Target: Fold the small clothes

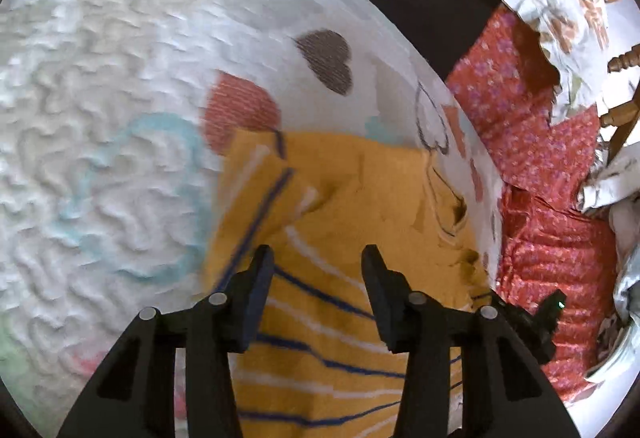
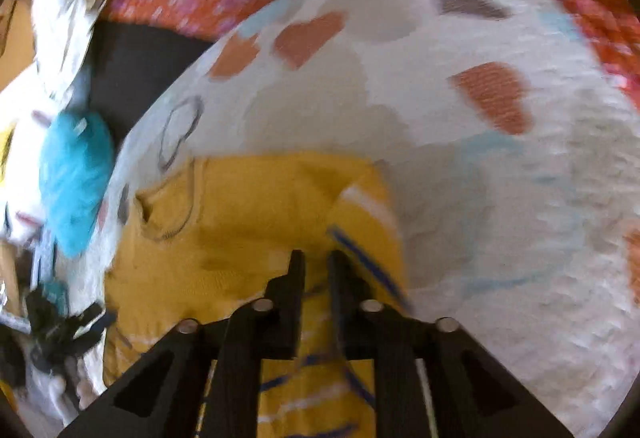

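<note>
That little yellow striped shirt [image 1: 340, 197] is lying on the heart-print quilt [image 1: 100, 97], with a sleeve already flipped in over its body. It's soft, light knit, so I'd guess it'll flop and bunch rather than hold a crease; best grabbed at a hem or seam edge. The left claw [image 1: 318, 270] hangs over the shirt's striped part, spread wide, holding nothing. The right claw [image 2: 316, 262] is nearly closed, pinching the shirt's fabric by the folded sleeve.

Legible text, labels, brands, numbers, signs: none in either wrist view. Fabrics carry only patterns (hearts, stripes, florals); no lettering can be made out anywhere.
</note>
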`<act>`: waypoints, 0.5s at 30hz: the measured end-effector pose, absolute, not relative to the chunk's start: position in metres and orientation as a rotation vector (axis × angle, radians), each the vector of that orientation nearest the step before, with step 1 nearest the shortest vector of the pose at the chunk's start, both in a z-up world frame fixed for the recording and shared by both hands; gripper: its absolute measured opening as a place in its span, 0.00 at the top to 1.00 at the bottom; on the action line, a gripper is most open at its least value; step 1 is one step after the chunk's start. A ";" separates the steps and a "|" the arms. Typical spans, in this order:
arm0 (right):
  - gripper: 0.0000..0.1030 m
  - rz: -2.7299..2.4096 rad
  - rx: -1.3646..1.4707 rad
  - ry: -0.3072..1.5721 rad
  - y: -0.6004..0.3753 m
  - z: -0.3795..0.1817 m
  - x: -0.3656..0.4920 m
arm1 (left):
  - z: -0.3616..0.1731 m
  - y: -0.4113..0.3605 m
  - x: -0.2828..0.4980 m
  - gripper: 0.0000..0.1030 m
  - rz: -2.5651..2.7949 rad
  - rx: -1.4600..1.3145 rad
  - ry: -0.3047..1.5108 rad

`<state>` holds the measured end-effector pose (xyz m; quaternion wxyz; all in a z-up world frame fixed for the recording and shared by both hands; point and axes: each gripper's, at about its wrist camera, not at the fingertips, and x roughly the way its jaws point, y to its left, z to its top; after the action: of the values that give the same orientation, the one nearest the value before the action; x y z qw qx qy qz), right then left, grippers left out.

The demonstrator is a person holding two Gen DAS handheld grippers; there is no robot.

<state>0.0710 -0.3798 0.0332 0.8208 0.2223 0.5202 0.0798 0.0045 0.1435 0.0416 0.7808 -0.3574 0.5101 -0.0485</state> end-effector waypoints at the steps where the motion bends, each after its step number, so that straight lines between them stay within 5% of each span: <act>1: 0.79 0.176 0.471 1.104 -0.383 0.039 0.064 | 0.046 0.145 -0.001 0.51 -0.074 -0.743 1.106; 6: 0.76 0.216 0.364 1.047 -0.364 0.073 0.012 | 0.080 0.133 -0.034 0.49 -0.054 -0.695 1.062; 10: 0.69 0.247 0.293 1.034 -0.341 0.075 -0.031 | 0.101 0.095 -0.063 0.36 -0.101 -0.616 1.025; 15: 0.67 0.262 0.314 1.125 -0.327 0.036 -0.049 | 0.061 0.071 -0.065 0.35 -0.038 -0.489 1.134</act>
<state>-0.0489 -0.3267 0.0355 0.8260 0.1480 0.5297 0.1232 -0.0648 0.0710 0.0614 0.8152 -0.2290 0.5317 -0.0178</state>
